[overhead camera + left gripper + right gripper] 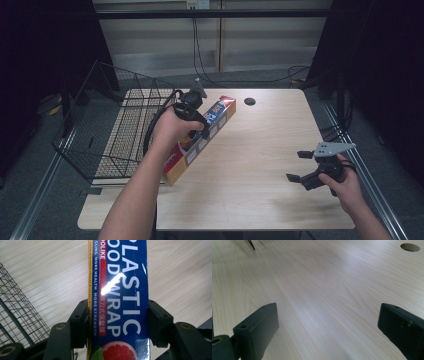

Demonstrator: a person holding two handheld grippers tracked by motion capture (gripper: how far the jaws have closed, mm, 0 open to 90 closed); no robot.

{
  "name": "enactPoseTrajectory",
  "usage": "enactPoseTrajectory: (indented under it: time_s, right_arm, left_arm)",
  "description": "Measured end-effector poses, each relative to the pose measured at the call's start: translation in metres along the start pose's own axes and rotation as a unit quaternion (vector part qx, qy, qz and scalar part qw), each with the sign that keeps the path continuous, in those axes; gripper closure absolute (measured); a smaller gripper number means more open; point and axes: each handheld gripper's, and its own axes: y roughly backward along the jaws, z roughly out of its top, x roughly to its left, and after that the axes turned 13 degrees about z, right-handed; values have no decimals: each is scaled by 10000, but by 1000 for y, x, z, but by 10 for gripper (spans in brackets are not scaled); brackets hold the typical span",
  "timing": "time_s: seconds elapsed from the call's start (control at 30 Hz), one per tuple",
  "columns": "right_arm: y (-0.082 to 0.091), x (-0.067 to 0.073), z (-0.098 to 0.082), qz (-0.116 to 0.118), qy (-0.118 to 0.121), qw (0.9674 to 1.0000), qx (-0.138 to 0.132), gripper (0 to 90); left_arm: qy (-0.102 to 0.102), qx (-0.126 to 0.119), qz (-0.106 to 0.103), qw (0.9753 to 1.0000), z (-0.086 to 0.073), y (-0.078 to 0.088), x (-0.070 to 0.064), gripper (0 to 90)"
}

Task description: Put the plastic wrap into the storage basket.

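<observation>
Left claw (117,322) clamps plastic wrap box (120,290), ends cut off.

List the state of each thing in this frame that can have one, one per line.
Plastic wrap box: closed, gripped across its width, one end tilted up off the table.
Left gripper: shut on the plastic wrap box.
Right gripper: open, nothing between its jaws, held over bare table.
Wire basket: upright at the table's left edge, open top; I see nothing in it.
Table: bare wood, one round cable hole.
</observation>
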Motion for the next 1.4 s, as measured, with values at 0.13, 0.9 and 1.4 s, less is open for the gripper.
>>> enactPoseTrajectory:
  time_s: [0.13, 0.9, 1.4]
  right_arm:
    - [0, 0, 0, -2, 12, 10000, -1, 29]
    - [-1, 0, 0, 6, -14, 10000, 12, 29]
    - [-1, 0, 0, 7, -14, 10000, -1, 29]
  left_arm:
    - [85, -11, 18, 10000, 0, 5, 5, 436]
    - [372, 9, 165, 9992, -3, 34, 29, 436]
    - [601, 14, 236, 9979, -6, 49, 46, 436]
